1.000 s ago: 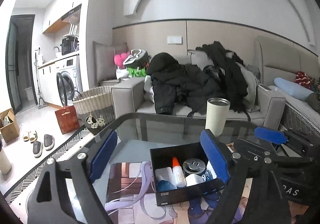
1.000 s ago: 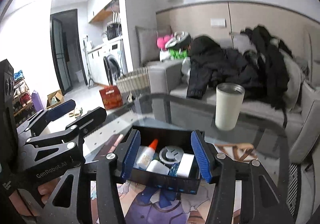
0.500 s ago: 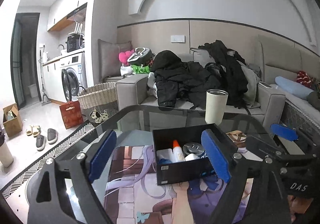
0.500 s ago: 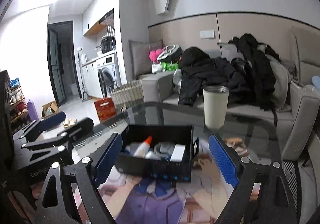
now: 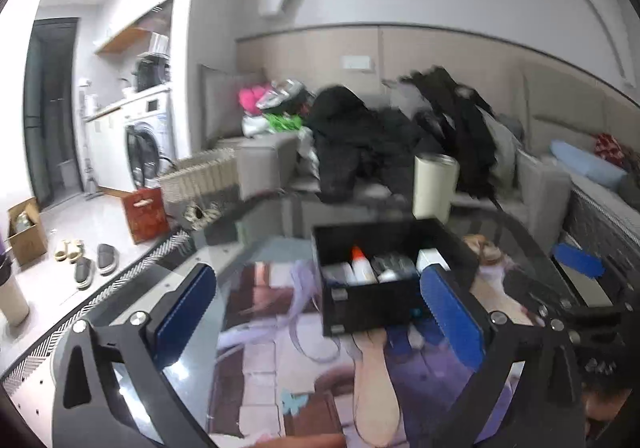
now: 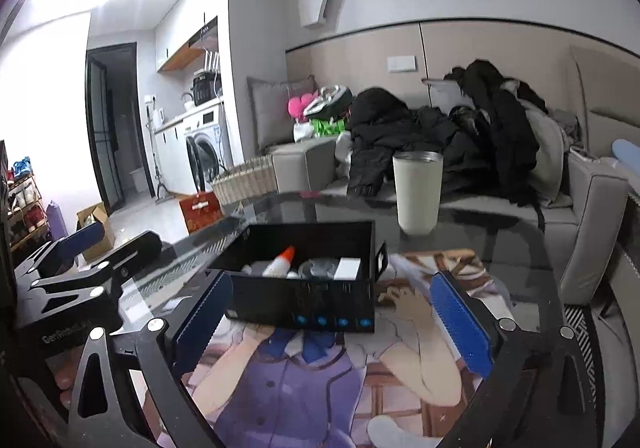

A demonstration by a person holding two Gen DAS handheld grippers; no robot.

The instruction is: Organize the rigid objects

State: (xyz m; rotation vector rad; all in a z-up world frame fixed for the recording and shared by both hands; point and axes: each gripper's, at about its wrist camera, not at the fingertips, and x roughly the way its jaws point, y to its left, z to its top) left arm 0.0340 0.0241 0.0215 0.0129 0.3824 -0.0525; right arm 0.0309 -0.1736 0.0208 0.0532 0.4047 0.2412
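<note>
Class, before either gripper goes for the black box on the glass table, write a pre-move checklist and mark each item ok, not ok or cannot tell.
1. Left gripper open, nothing between its pads: ok; its jaws have just been opening.
2. Right gripper open, not pressing the box: ok; its jaws have just been opening.
3. Black box flat on the table: ok.
4. Glue bottle and other items inside the box: ok.
5. Cup upright, clear of the box: ok.
6. Whether the box has room left: cannot tell.
</note>
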